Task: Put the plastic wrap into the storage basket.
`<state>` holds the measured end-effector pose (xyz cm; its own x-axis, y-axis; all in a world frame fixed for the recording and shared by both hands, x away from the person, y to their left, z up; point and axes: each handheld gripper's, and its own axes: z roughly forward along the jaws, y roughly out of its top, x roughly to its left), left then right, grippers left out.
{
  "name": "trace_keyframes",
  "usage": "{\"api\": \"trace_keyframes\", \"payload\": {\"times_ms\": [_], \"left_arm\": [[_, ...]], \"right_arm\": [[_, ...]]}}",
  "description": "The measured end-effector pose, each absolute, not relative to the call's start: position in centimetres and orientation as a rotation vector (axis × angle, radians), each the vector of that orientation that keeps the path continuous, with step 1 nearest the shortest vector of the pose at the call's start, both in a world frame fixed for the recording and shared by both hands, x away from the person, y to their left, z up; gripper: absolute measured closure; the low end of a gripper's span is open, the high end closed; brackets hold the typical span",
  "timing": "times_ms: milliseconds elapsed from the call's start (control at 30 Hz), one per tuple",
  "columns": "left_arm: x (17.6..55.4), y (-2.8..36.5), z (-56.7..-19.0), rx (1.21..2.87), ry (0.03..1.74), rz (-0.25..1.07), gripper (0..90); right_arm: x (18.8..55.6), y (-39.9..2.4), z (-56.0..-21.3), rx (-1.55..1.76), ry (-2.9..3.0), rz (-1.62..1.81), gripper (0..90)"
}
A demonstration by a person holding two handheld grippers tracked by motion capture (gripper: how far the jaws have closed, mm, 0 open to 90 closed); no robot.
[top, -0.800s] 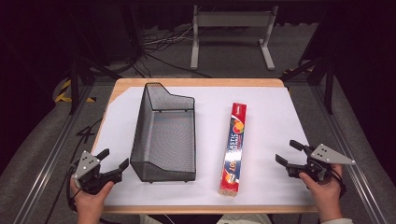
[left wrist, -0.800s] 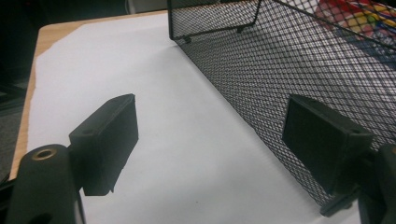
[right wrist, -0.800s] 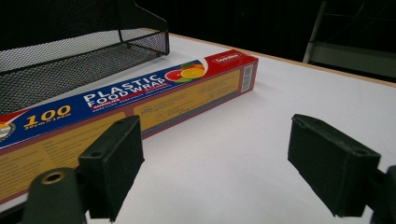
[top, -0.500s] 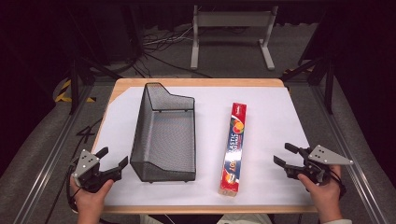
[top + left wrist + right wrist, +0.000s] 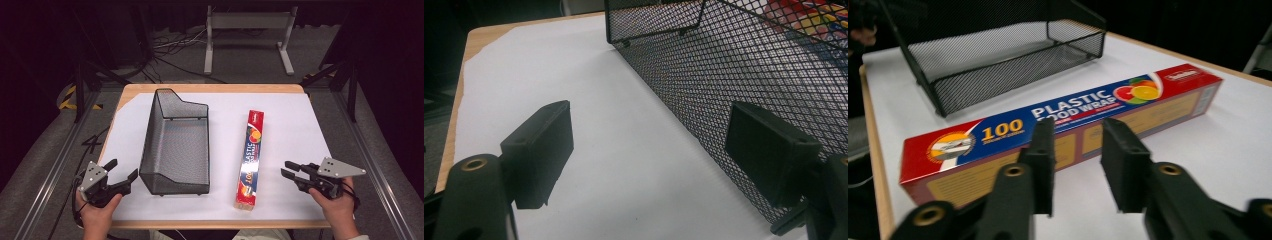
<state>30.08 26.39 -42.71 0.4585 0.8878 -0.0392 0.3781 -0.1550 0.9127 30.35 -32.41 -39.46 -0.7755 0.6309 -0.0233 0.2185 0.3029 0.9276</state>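
Long red & blue cardboard box of plastic wrap (image 5: 250, 160) lying flat on white sheet, right of middle, near front edge of the wooden table (image 5: 210, 89). Sitting just right of the black wire mesh basket (image 5: 176, 145), not touching it.

Probably going for the box next w/ right gripper (image 5: 289, 169). Best to come in square across the short side, near the box's middle so it isn't tipping, jaws going wide enough to fit both long sides, then squeezing soft since cardboard dents.

Right gripper resting low by the front right, jaws partly spread, pointing at the box, holding nothing. Left gripper (image 5: 122, 171) at front left, jaws spread wide, one pad (image 5: 769, 152) just beside the basket wall, pinching nothing.
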Motion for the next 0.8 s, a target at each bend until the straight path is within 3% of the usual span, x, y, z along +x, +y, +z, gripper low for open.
{"api": "trace_keyframes", "payload": {"times_ms": [133,800], "left_arm": [[30.0,26.4,-42.7,1.737,1.093,0.663,20.5],[30.0,26.3,-42.8,1.741,1.099,0.662,21.1]], "right_arm": [[30.0,-30.7,-39.1,0.701,2.261,1.488,89.5],[28.7,-22.5,-39.4,0.495,2.507,1.499,90.0]]}}
